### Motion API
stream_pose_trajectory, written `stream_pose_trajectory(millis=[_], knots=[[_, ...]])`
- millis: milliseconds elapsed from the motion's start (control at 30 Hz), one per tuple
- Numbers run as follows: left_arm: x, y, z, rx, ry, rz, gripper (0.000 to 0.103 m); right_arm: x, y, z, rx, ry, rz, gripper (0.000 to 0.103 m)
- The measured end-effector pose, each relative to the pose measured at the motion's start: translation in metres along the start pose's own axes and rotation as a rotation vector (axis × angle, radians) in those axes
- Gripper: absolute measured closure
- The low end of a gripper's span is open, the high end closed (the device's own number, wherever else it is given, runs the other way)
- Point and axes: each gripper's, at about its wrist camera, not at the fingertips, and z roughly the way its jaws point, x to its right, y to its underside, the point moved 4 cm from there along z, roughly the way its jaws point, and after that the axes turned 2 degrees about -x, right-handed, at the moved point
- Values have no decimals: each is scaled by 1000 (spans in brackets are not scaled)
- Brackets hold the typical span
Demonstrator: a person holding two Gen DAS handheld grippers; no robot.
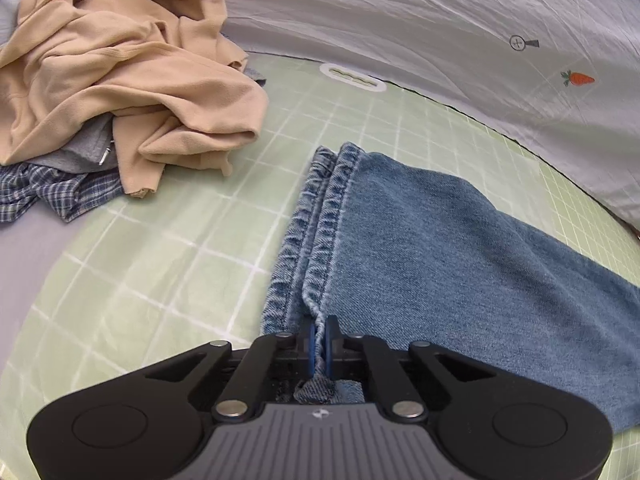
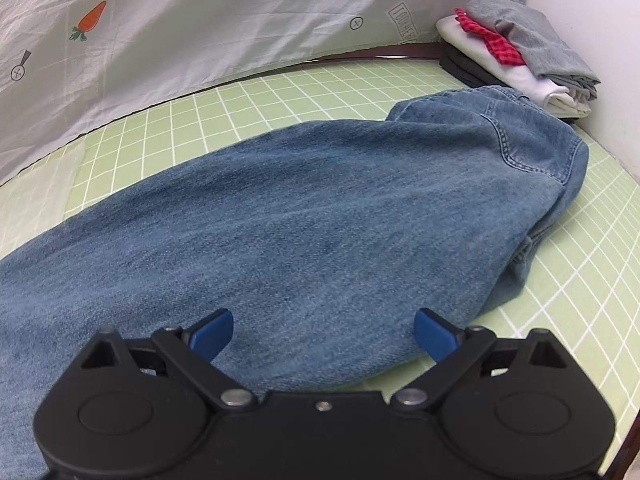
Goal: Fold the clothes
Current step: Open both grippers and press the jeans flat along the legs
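Note:
A pair of blue jeans (image 1: 440, 248) lies flat on the green grid mat (image 1: 168, 264), legs stacked, hems toward the left. My left gripper (image 1: 319, 340) is shut on the near corner of the jeans' hem. In the right wrist view the jeans (image 2: 300, 220) stretch across the mat (image 2: 580, 280), with the waist end at the far right. My right gripper (image 2: 322, 334) is open, jaws wide apart, just over the near edge of the jeans and holding nothing.
A heap of unfolded clothes lies at the left: a beige hoodie (image 1: 120, 68), a grey garment (image 1: 76, 152) and a plaid shirt (image 1: 52, 192). A stack of folded clothes (image 2: 520, 52) sits at the far right corner. A grey carrot-print sheet (image 2: 200, 20) rises behind the mat.

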Motion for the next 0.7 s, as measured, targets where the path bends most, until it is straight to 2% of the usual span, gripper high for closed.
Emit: stream_pose_trajectory(millis=[100,167,300,367,433,500,567,700], knots=[[-2,-8,-26,85,-53,-15,98,-2,-2,1,-3,9,-36,5],[-7,-10,-36,103,-93,-35,98,-1,-3,2,-10,9,-48,5],[-21,2,-12,-7,-96,-107,97,2,-3,11,-40,10,-45,5],[-21,4,-6,-28,-101,-103,92,3,-2,15,-51,8,-42,4],[-20,-2,-10,-1,-81,-101,83,3,-1,18,-58,6,-40,4],[-18,-10,-13,31,-57,-91,63,3,2,19,-59,5,-29,1],[-15,-19,-9,38,-42,-70,53,5,5,20,-57,-9,1,1],[-1,-43,10,30,-29,7,40,7,7,20,-55,-24,29,0]])
